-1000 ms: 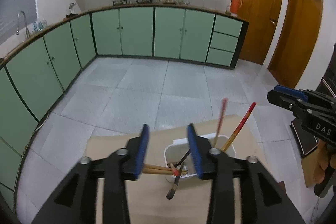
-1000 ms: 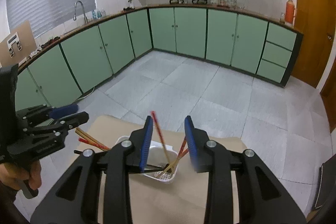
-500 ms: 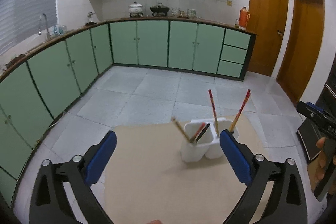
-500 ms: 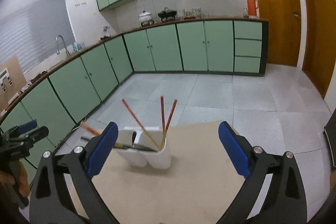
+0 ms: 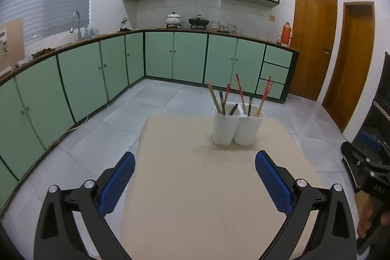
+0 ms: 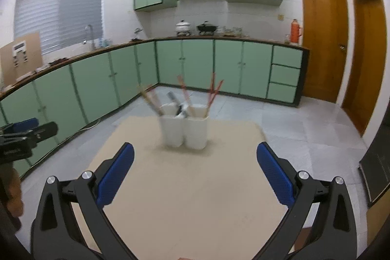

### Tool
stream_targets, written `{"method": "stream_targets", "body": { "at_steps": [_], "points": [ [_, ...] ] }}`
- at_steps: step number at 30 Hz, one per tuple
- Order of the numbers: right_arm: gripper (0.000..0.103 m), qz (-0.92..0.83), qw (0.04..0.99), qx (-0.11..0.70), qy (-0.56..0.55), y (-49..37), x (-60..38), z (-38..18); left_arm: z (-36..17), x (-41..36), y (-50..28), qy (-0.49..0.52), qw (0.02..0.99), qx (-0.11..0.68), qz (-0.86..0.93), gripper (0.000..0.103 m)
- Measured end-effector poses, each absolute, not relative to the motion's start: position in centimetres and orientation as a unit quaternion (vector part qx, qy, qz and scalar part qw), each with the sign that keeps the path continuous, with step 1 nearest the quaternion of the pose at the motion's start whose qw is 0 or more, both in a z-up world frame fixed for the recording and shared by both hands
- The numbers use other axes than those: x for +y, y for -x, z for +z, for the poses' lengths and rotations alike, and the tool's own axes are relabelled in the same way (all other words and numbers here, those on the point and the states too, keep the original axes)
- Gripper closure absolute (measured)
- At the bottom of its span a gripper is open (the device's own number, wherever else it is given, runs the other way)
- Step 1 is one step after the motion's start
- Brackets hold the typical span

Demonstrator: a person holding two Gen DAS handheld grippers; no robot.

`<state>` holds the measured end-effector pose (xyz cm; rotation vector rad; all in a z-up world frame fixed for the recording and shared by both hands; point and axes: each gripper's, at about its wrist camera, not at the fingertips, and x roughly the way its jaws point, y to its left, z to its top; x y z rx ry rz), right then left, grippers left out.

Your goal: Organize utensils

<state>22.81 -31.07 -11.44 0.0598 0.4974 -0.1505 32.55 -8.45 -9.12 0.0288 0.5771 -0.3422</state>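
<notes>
A white two-compartment utensil holder (image 5: 237, 127) stands upright near the far end of the beige table (image 5: 185, 199). Several chopsticks (image 5: 240, 93) and dark-handled utensils stand in its compartments. It also shows, blurred, in the right wrist view (image 6: 184, 130). My left gripper (image 5: 195, 182) is wide open and empty, well back from the holder. My right gripper (image 6: 195, 177) is wide open and empty, also well back. The right gripper shows at the right edge of the left wrist view (image 5: 368, 167); the left gripper shows at the left edge of the right wrist view (image 6: 22, 135).
Green kitchen cabinets (image 5: 185, 57) run along the far and left walls. Grey tiled floor (image 5: 151, 101) surrounds the table. Wooden doors (image 5: 314, 40) stand at the right. A dark appliance (image 5: 382, 109) is at the far right.
Both grippers have opened wide and drawn back and down from above the holder. The holder now stands farther off, with the utensils upright in it.
</notes>
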Motion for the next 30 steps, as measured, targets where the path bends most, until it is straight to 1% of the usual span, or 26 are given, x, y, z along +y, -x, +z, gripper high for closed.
{"method": "stream_targets", "body": {
  "at_steps": [3,8,15,20,30],
  "points": [
    [0.006,-0.064,0.968,0.241,-0.029,-19.7,-28.9,-11.6,-9.2,-7.8,-28.9,-0.025,0.948,0.274,-0.157,0.006],
    [0.006,-0.064,0.971,0.226,-0.045,-14.6,-26.9,-11.2,-8.8,-6.2,-22.9,-0.015,0.952,0.27,-0.144,0.006],
    [0.006,-0.065,0.975,0.206,-0.046,-7.8,-24.6,-9.7,-7.0,-3.9,-16.0,-0.003,0.958,0.256,-0.127,0.006],
    [0.005,-0.058,0.978,0.196,-0.045,-3.6,-23.2,-8.3,-5.8,-2.4,-10.9,-0.021,0.969,0.222,-0.102,0.006],
    [0.006,-0.047,0.984,0.17,-0.021,1.7,-20.5,-5.2,-4.5,1.5,-5.3,0.009,0.974,0.208,-0.092,0.006]
  ]
}}
